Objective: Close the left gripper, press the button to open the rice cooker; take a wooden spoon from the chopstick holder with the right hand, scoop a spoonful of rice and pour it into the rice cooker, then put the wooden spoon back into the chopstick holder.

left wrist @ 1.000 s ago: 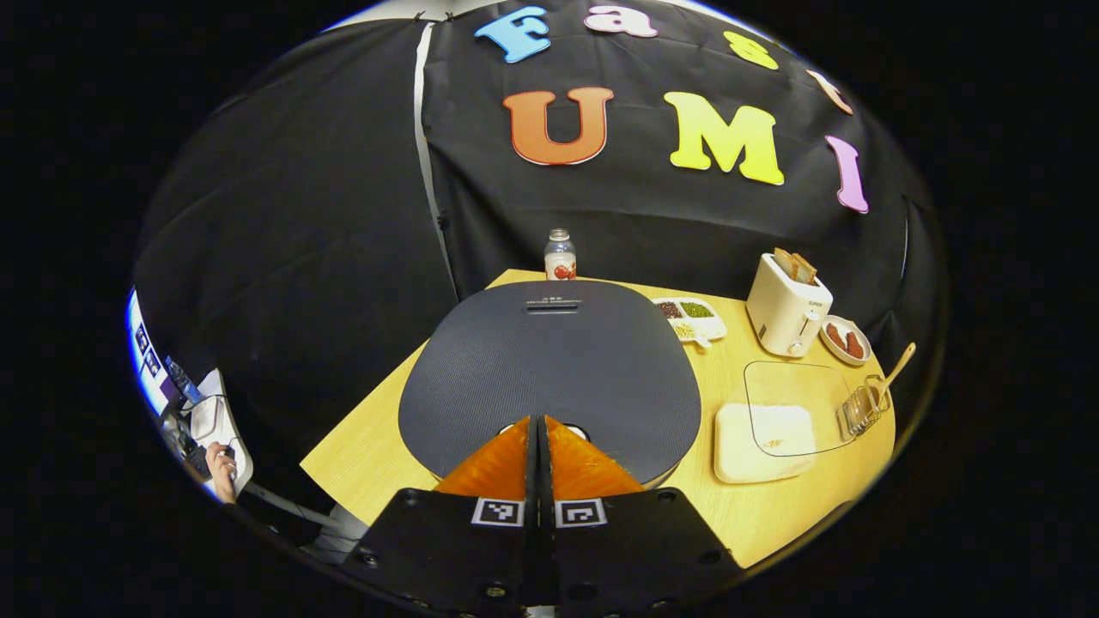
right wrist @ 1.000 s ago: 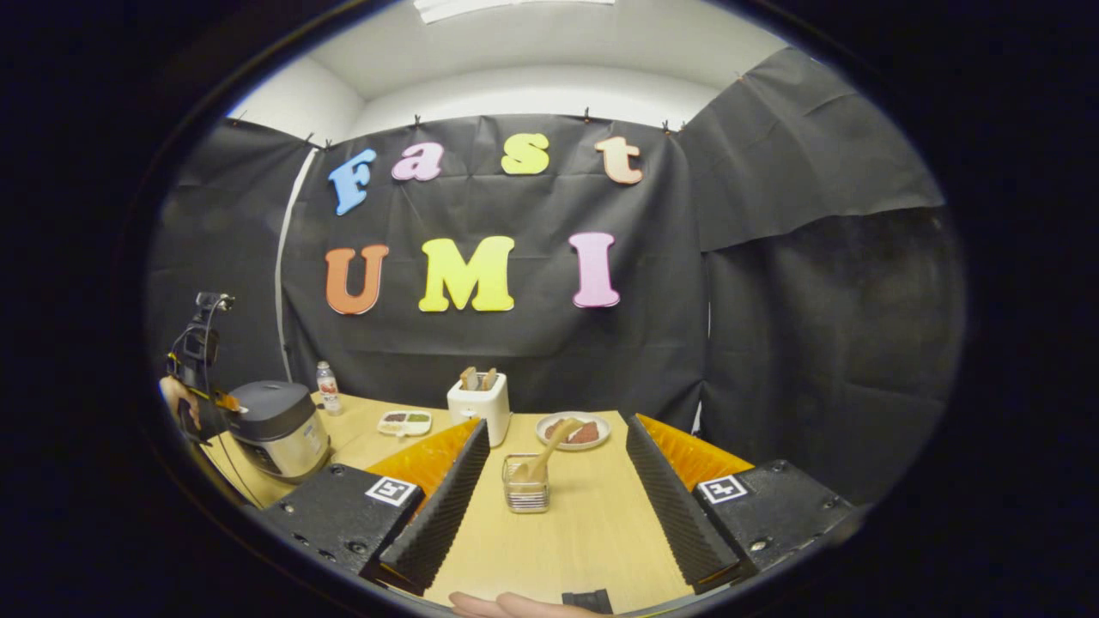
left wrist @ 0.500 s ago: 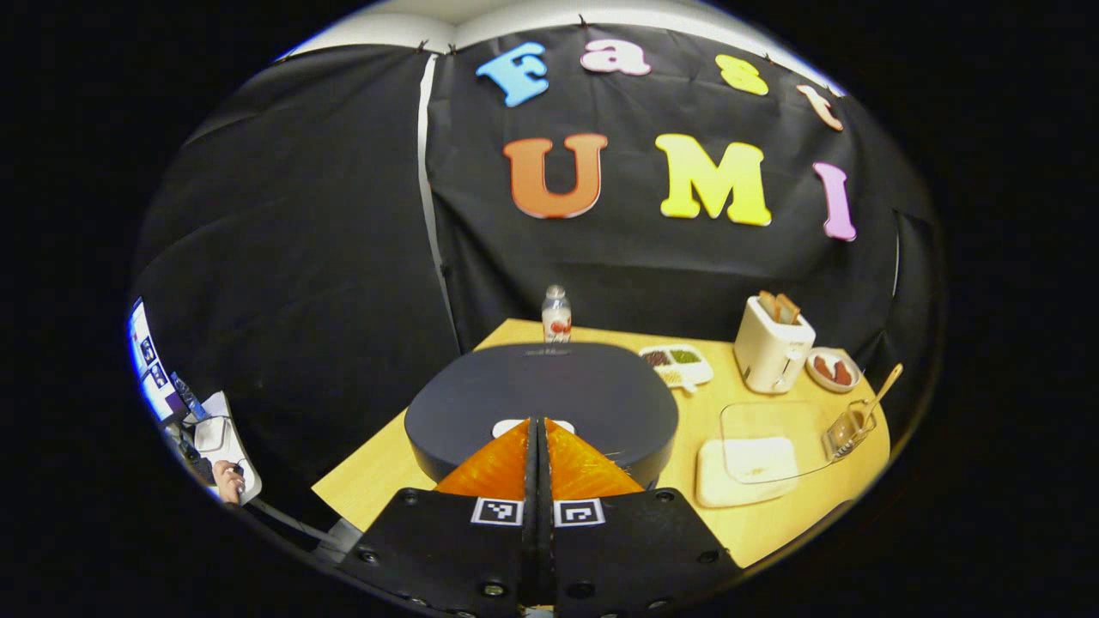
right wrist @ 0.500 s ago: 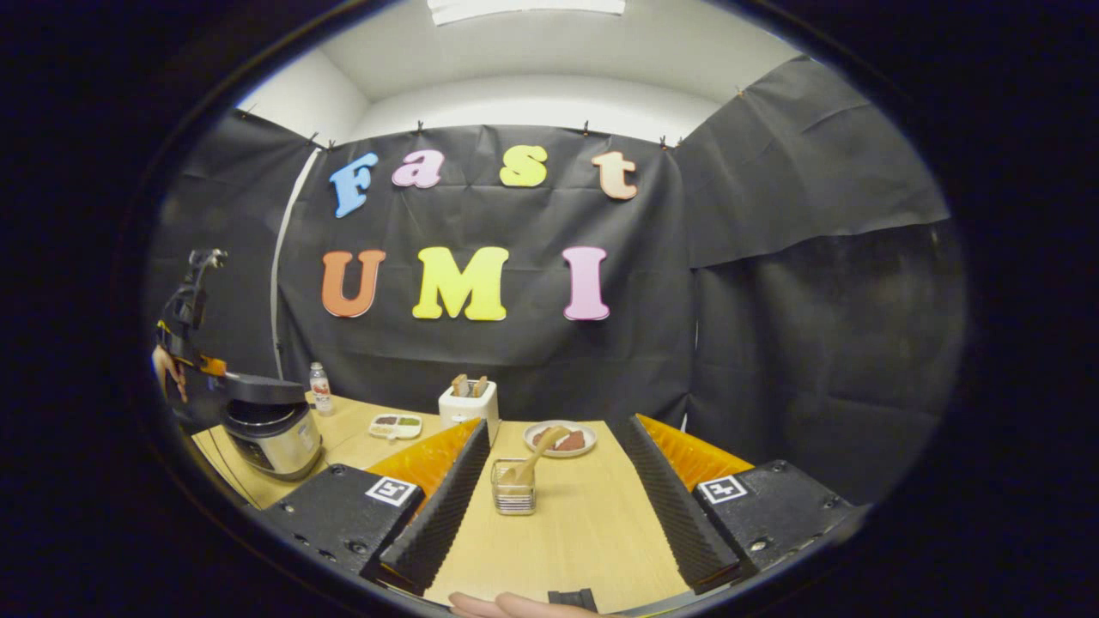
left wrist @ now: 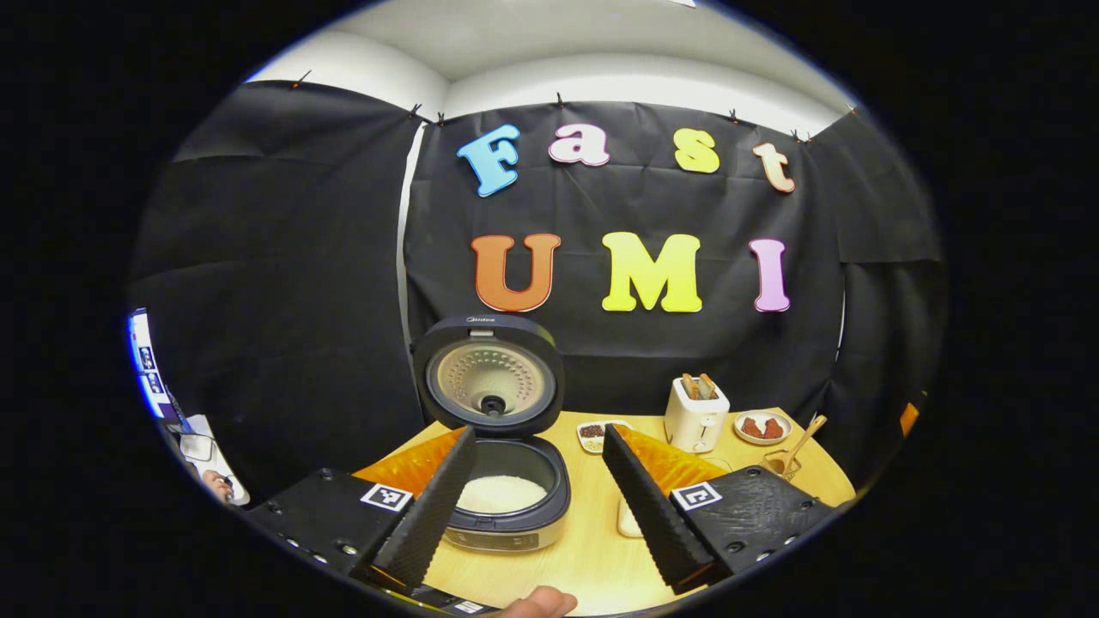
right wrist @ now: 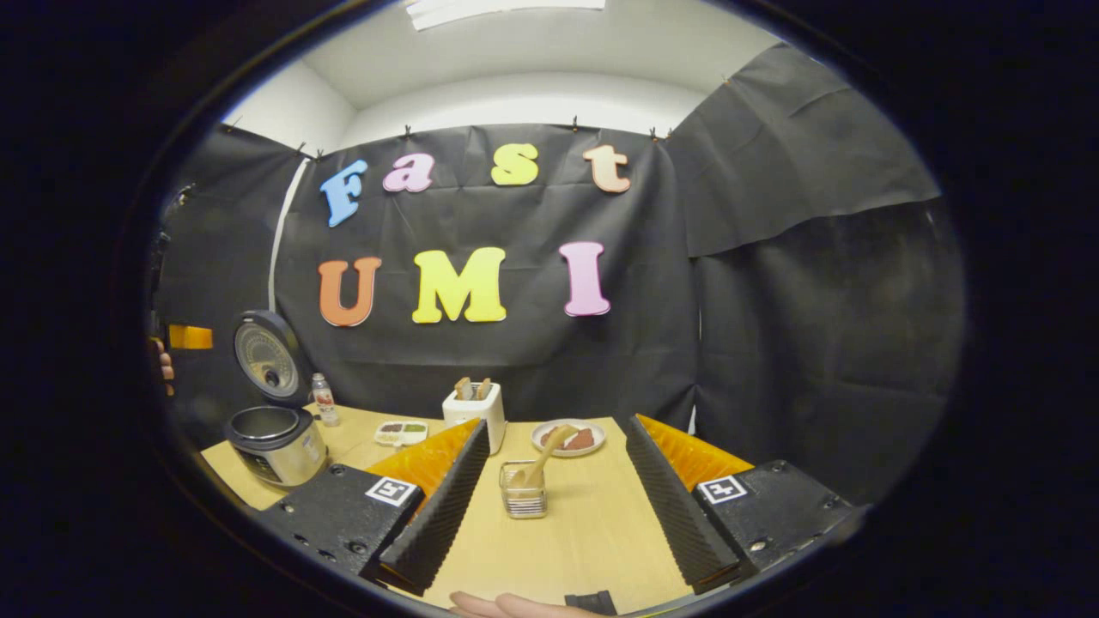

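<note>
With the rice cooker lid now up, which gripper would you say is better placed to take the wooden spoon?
Right. The right gripper is open, with the clear chopstick holder and light wooden spoon straight ahead between its fingers. The left gripper faces the open grey rice cooker instead.

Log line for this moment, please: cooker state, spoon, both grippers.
rice cooker: lid up, rice inside | wooden spoon: in chopstick holder, untouched | left gripper: jaws open, empty | right gripper: jaws open, facing holder

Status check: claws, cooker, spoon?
Both claws, left and right, open. Dark rice cooker lid up. Wooden spoon in clear chopstick holder, path unobstructed.
</note>
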### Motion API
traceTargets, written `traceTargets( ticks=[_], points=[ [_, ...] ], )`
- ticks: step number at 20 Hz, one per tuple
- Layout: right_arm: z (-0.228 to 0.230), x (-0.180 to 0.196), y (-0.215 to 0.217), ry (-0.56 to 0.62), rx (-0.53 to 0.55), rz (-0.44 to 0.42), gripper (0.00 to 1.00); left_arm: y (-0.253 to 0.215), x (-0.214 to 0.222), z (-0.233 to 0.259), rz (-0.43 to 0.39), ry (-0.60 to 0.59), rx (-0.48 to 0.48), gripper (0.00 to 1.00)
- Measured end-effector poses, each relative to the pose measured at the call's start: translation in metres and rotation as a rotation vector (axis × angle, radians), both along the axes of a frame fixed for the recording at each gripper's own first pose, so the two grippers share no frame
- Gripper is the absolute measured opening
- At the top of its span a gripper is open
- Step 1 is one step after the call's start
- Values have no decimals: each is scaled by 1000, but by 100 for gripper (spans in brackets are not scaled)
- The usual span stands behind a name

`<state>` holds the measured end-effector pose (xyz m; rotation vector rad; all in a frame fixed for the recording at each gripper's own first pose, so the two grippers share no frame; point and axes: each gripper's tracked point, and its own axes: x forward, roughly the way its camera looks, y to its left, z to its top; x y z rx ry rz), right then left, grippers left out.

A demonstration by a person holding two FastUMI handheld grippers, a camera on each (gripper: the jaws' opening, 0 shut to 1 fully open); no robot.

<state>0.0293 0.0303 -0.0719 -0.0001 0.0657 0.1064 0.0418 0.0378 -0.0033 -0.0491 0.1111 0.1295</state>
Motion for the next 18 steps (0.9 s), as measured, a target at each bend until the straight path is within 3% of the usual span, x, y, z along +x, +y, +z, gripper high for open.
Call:
traceTargets(
  ticks=[1,6,13,18],
  points=[
    [-3,6,0,4,0,-5,99,-6,-4,2,-12,-19,-5,94],
    [-22,46,8,27,0,-7,100,-34,-34,2,-66,-79,-1,94],
    [-88,136,27,115,4,-1,100,-86,-72,-23,-175,-102,-9,95],
    [-134,191,30,167,33,-6,100,-89,-84,-23,-208,-143,-21,95]
  ],
)
